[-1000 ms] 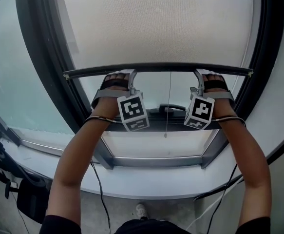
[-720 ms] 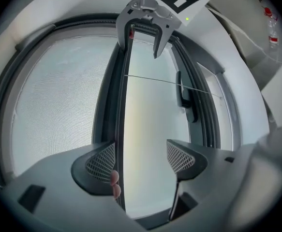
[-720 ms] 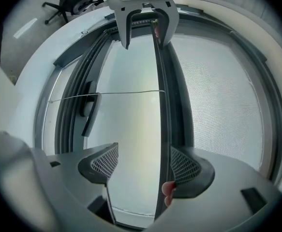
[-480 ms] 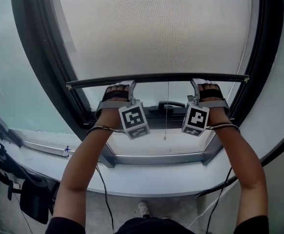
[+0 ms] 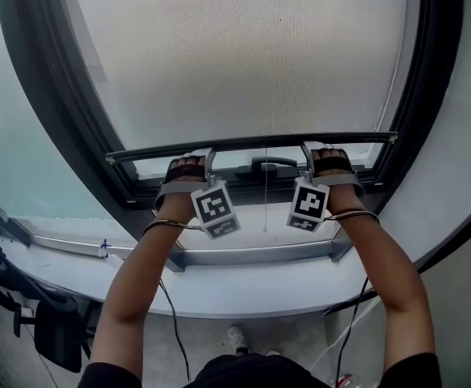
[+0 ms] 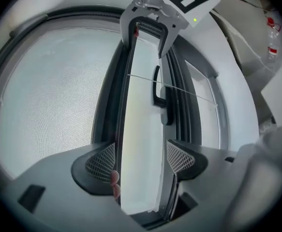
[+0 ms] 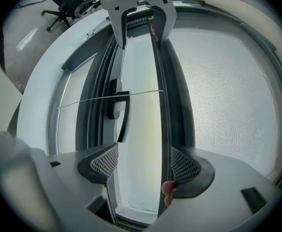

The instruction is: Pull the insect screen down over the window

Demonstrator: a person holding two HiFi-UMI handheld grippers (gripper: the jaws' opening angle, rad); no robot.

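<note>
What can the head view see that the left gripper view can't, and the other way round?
Only the head view shows the person's bare forearms, a black office chair and a shoe on the floor. Only the left gripper view shows the left tongs' dark mesh-patterned pads up close, standing apart. Both show the grey mesh insect screen, its dark bottom bar and the black window handle.

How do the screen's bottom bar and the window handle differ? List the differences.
The bottom bar is long and thin; the window handle is short. The bottom bar passes between the open jaws of the left gripper and right gripper; the window handle is untouched. Both are dark and horizontal.
</note>
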